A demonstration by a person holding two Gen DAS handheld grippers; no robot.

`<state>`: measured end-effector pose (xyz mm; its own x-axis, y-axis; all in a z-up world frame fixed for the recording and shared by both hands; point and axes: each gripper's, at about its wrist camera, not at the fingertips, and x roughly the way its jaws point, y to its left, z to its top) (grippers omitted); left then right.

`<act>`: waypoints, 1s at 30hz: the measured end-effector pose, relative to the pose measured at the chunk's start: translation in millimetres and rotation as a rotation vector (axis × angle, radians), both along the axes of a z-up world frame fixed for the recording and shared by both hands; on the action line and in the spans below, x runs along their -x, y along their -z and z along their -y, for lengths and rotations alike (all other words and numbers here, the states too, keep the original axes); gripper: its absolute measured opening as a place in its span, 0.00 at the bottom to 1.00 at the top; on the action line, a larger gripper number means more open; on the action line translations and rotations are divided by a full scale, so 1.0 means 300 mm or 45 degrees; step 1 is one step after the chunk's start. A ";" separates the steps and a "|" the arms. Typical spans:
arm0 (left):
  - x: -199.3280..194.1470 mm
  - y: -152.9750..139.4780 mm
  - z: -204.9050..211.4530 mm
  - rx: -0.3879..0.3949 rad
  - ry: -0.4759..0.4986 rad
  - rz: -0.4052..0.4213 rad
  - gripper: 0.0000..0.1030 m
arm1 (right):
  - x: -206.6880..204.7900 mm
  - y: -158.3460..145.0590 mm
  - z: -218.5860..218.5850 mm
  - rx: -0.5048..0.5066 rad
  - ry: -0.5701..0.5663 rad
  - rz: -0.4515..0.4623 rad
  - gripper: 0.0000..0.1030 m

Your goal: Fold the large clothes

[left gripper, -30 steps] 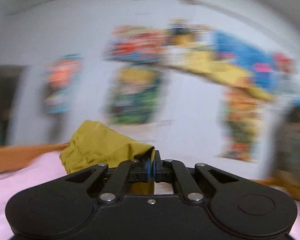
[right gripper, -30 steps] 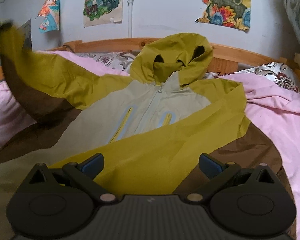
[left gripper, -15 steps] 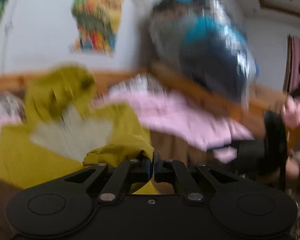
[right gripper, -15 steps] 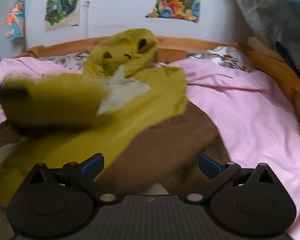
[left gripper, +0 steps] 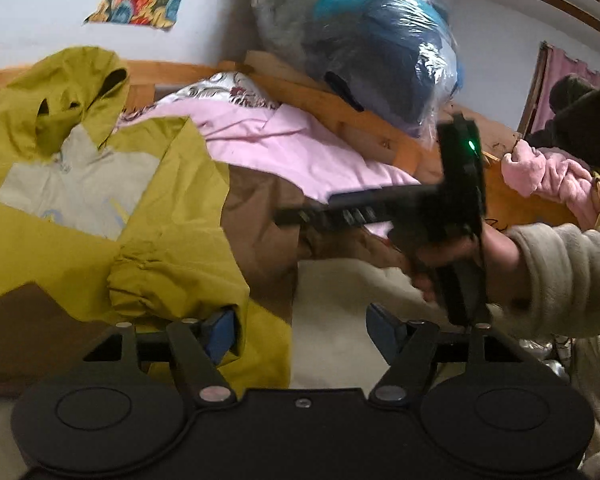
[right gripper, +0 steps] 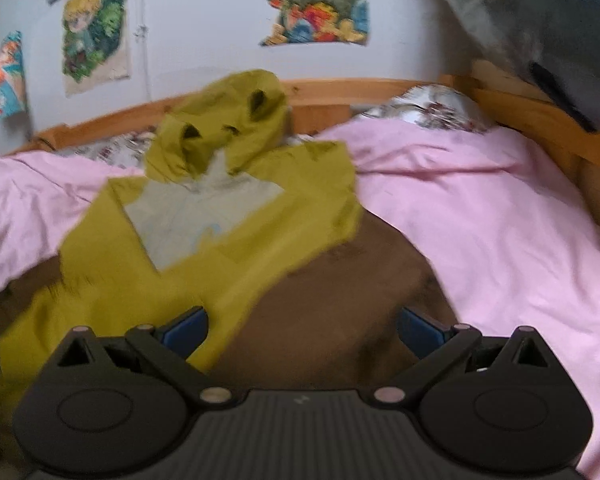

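mustard-and-brown hooded jacket (right gripper: 236,216) flat on pink bedding, sleeves folded inward

Left gripper (left gripper: 300,330): jaws, pinched on the mustard sleeve cuff (left gripper: 172,280) a second ago, have just been opening and now stand wide, nothing pressed between the pads. Sleeve: formerly raised in the air at the left of the right wrist view, now laid across the jacket (right gripper: 220,216) front, cuff bunched beside the left pad. Left view: wall posters then, the bed and jacket now. Right gripper (right gripper: 302,326): view shifted rightward, more pink bedding (right gripper: 500,220) showing.
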<state>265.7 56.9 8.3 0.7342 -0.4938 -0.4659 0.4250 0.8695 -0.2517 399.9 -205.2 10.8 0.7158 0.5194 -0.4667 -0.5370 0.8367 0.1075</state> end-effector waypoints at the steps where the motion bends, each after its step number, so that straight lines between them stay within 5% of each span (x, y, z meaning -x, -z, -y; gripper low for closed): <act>1: 0.015 0.000 -0.019 0.029 -0.022 -0.015 0.73 | -0.004 -0.010 -0.023 -0.018 -0.033 0.002 1.00; 6: 0.114 -0.032 -0.146 0.142 -0.211 -0.027 0.86 | -0.020 -0.063 -0.186 -0.077 -0.344 -0.060 1.00; 12: 0.182 -0.036 -0.319 0.053 -0.675 -0.052 0.92 | 0.074 -0.026 -0.424 0.141 -0.530 -0.067 0.98; 14: 0.181 -0.034 -0.375 0.034 -0.837 -0.070 0.92 | 0.112 0.011 -0.471 0.223 -0.505 -0.044 0.84; 15: 0.175 -0.034 -0.401 0.034 -0.902 -0.077 0.92 | 0.129 0.025 -0.479 0.248 -0.488 -0.031 0.77; 17: 0.149 -0.033 -0.444 0.035 -0.997 -0.092 0.92 | 0.155 0.044 -0.481 0.301 -0.425 0.002 0.46; 20: 0.093 -0.038 -0.472 0.032 -1.018 -0.083 0.92 | 0.180 0.047 -0.419 0.260 -0.315 0.012 0.25; 24: -0.005 -0.015 -0.460 -0.049 -1.001 -0.090 0.92 | 0.243 0.009 -0.239 0.031 -0.037 0.014 0.29; 25: -0.029 -0.002 -0.464 -0.065 -0.992 -0.104 0.92 | 0.266 0.012 -0.193 0.002 0.052 0.012 0.38; 26: -0.055 0.014 -0.472 -0.081 -0.991 -0.123 0.92 | 0.292 0.022 -0.152 0.008 0.156 -0.004 0.47; 30: -0.127 0.083 -0.506 -0.158 -0.999 -0.217 0.92 | 0.358 0.064 -0.007 0.003 0.432 -0.139 0.50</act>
